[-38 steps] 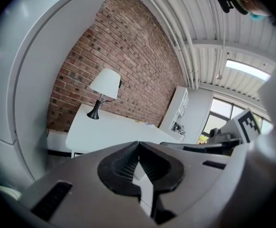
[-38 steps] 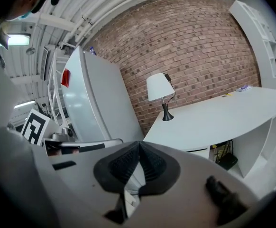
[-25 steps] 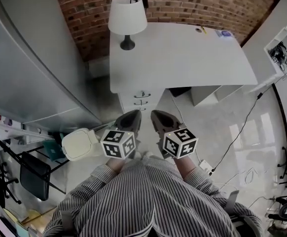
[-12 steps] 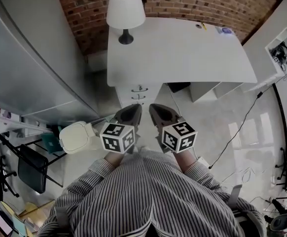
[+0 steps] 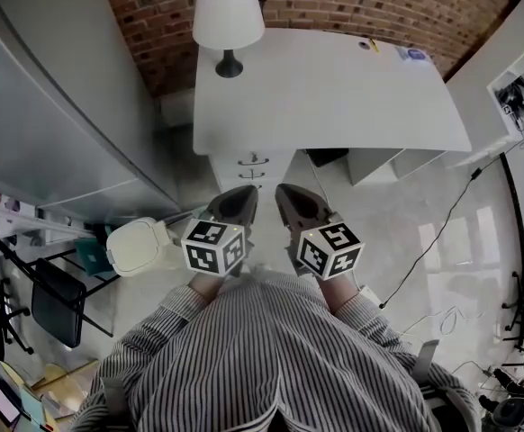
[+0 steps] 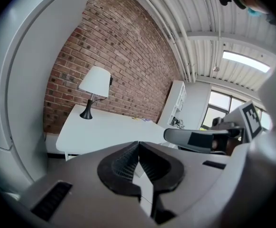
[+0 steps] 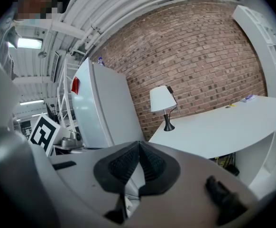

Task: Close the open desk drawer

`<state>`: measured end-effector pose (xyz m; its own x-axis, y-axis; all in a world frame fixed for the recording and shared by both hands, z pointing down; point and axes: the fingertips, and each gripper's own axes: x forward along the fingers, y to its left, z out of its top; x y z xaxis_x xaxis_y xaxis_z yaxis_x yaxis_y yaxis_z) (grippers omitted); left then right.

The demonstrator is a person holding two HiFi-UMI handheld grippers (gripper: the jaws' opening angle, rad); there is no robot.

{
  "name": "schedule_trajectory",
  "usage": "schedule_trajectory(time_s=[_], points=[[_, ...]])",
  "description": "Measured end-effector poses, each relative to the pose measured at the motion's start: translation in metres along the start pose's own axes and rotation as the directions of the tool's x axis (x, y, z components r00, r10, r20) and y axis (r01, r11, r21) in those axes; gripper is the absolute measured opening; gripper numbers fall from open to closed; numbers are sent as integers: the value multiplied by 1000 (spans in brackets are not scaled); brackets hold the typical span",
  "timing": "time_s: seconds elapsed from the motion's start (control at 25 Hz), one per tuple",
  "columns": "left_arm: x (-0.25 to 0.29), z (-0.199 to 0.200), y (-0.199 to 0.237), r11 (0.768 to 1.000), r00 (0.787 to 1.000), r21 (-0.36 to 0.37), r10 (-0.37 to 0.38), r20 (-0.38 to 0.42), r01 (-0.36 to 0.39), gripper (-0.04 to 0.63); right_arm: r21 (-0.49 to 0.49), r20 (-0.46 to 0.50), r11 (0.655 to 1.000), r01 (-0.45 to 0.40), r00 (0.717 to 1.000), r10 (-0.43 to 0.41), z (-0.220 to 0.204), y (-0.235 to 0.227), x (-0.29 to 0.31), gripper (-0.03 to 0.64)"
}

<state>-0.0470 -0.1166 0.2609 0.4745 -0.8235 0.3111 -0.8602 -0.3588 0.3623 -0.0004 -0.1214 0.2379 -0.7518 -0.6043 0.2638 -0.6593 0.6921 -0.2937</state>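
A white desk (image 5: 334, 97) stands against the brick wall, with a white lamp (image 5: 229, 16) at its left end. Under the desk's left part is a drawer stack (image 5: 253, 169) with small handles on its fronts; I cannot tell from here how far any drawer stands out. My left gripper (image 5: 247, 192) and right gripper (image 5: 285, 192) hang side by side over the floor just in front of the drawers, touching nothing. Both are shut with nothing between the pads. The left gripper (image 6: 138, 144) and right gripper (image 7: 139, 144) each look toward the desk (image 6: 105, 132) and lamp (image 7: 162, 101).
A tall grey cabinet (image 5: 46, 133) fills the left side. A white lidded bin (image 5: 139, 246) sits on the floor left of my left gripper, and a black chair (image 5: 55, 300) lies further left. A black cable (image 5: 442, 232) runs across the floor on the right.
The desk and drawers have come slightly nearer in the head view. Both grippers edged forward toward the drawers and stayed shut.
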Motion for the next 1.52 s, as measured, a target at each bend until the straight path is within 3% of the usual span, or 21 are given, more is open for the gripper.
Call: schedule_trajectory(time_s=[0.8, 1.52], points=[[8, -4, -16, 1000, 1000, -7, -19, -6, 19, 12, -27, -28, 1000, 6, 1000, -7, -4, -9, -5, 16], [7, -5, -16, 999, 1000, -27, -21, -9, 21, 12, 22, -69, 999, -37, 997, 39, -14, -10, -3, 15]])
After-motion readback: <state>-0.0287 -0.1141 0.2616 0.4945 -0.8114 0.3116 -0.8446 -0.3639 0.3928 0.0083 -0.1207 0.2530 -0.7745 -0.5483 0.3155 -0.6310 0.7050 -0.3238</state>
